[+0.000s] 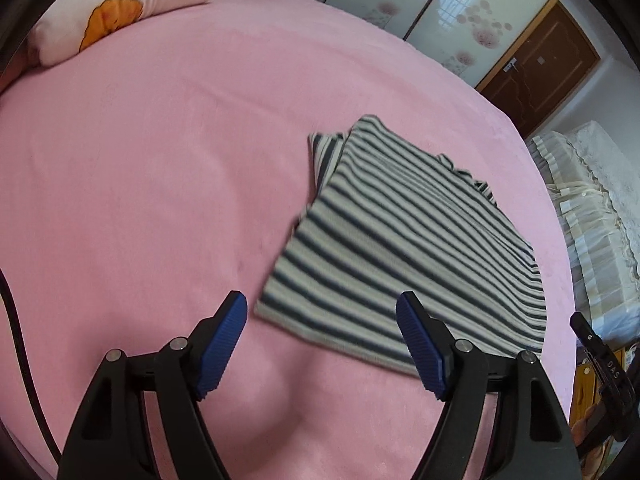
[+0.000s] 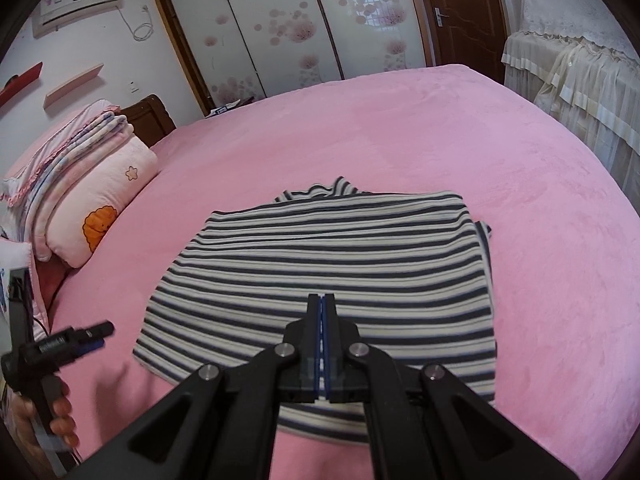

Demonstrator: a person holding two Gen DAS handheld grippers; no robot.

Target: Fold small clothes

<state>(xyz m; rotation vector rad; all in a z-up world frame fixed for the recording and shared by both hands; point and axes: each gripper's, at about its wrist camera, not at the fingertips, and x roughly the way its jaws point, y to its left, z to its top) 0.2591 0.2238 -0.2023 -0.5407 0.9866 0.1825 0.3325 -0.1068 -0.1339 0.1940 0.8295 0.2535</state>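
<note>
1. We see a striped shirt (image 1: 404,248) folded into a rough rectangle, lying flat on a pink blanket (image 1: 152,184) that covers the bed.
2. In the right wrist view the same shirt (image 2: 328,264) sits mid-bed, with its collar edge sticking out at the far side and a bit of sleeve showing past the right edge.
3. Our left gripper (image 1: 322,344) stands with its jaws wide apart and nothing between the blue pads (image 1: 222,350); only bare blanket and the near corner of the shirt lie below the gap.
4. The left gripper hovers above the bed, just beside the shirt's near left edge, with no contact visible.
5. Our right gripper (image 2: 323,344) is fully closed, pads pressed together and no cloth caught between them.
6. It sits over the near edge of the shirt; we cannot tell whether the tips touch the fabric.
7. The right wrist view also catches the left gripper (image 2: 76,340) from the side at the lower left, with the left hand (image 2: 48,412) wrapped round its handle.
8. A pink pillow (image 2: 100,204) with an orange print lies at the left of the bed, well apart from the shirt, with folded bedding (image 2: 80,136) stacked beside it.
9. Sliding wardrobe doors (image 2: 304,24) with a floral print and a brown door (image 2: 460,8) stand behind the bed.
</note>
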